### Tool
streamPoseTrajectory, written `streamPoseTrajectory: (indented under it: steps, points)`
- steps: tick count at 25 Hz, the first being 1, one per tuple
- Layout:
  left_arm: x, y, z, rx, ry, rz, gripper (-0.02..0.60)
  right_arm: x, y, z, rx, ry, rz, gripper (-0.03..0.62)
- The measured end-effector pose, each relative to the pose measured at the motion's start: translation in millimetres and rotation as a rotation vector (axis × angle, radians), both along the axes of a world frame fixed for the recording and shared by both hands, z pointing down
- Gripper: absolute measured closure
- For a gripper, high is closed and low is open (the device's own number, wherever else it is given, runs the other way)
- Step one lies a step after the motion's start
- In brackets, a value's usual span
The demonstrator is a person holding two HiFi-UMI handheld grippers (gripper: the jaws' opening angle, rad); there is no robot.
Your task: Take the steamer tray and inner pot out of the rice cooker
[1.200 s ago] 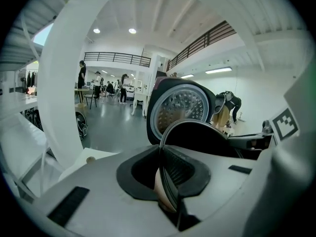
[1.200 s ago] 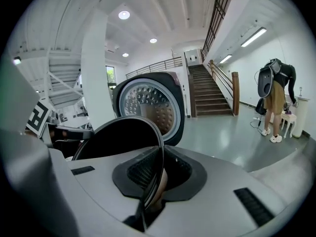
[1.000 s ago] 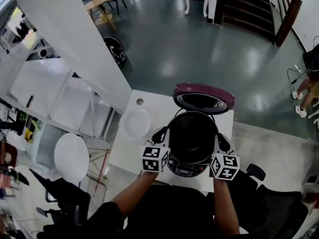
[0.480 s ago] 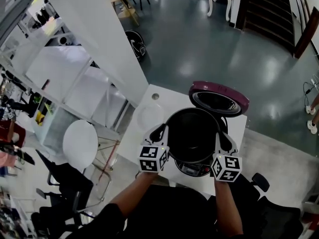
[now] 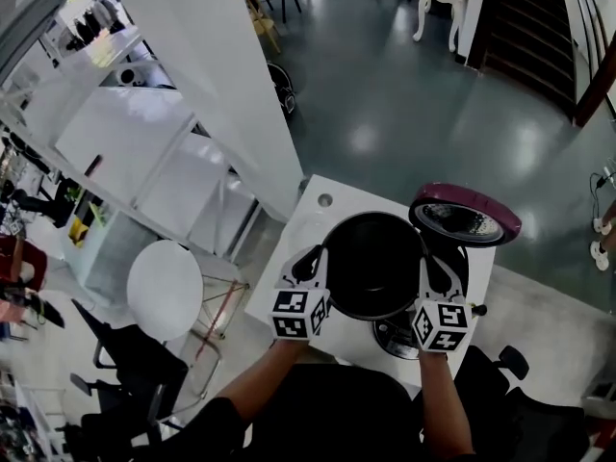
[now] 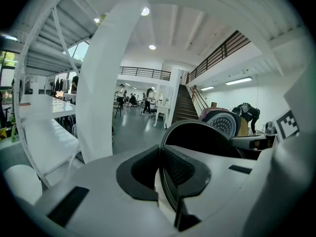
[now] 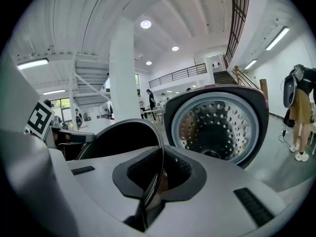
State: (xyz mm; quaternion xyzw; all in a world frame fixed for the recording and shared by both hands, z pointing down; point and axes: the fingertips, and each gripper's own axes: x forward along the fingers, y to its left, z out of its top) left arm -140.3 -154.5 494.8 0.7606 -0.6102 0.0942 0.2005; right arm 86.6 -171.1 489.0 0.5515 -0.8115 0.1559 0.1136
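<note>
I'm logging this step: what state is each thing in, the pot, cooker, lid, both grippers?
inner pot: lifted out, held by its rim, looks empty
rice cooker: open, without its pot
lid: raised, tipped back
left gripper: shut on the inner pot rim
right gripper: shut on the opposite rim

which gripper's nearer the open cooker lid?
Right. The right gripper clamps the inner pot rim beside the lid; the left gripper clamps the opposite rim, across the pot.

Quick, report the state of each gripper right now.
Left gripper: shut on the inner pot, clamped on its rim.
Right gripper: shut on the inner pot, on the opposite rim.
</note>
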Motion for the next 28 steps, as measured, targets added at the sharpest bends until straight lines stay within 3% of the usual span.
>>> streamPoseTrajectory:
  steps: [15,28]
  points:
    - [-132,-49,49,-0.068,0.051,0.035,0.555,-131,-45,46,-0.087,0.064,0.029,0.571]
    - [-178,-69,129,-0.194,0.132,0.053,0.557,-177,-66,121,-0.206,0.117,0.027,0.571]
